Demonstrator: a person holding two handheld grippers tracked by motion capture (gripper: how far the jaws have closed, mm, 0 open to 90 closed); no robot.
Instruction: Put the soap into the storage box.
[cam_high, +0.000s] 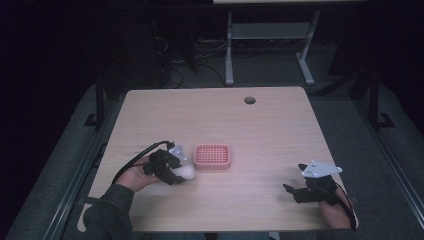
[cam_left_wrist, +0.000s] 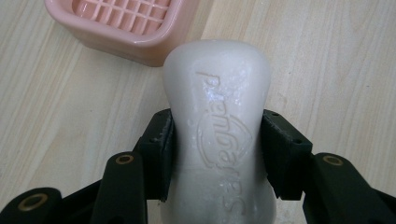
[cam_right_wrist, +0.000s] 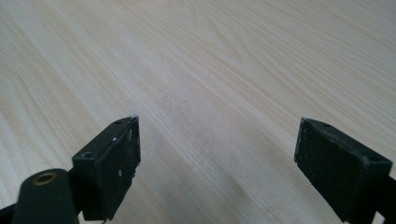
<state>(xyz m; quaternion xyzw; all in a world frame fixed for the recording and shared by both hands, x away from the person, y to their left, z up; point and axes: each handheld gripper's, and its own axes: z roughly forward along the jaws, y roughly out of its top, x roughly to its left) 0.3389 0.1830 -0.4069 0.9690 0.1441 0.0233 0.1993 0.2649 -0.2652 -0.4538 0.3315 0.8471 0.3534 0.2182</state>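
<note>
A white bar of soap (cam_left_wrist: 217, 116) with raised lettering is clamped at its narrow waist between the black pads of my left gripper (cam_left_wrist: 217, 154). From above, the soap (cam_high: 187, 172) and my left gripper (cam_high: 175, 172) sit just left of a pink soap dish (cam_high: 212, 156) with a gridded top. That dish (cam_left_wrist: 123, 23) lies just ahead of the soap in the left gripper view. My right gripper (cam_high: 292, 189) rests low at the table's right front, its jaws (cam_right_wrist: 219, 154) spread wide over bare wood with nothing between them.
The light wooden table (cam_high: 215, 115) has a round cable hole (cam_high: 249, 100) near its far edge. A grey desk frame (cam_high: 270, 45) and cables stand on the dark floor beyond. The person's forearms come in at the bottom corners.
</note>
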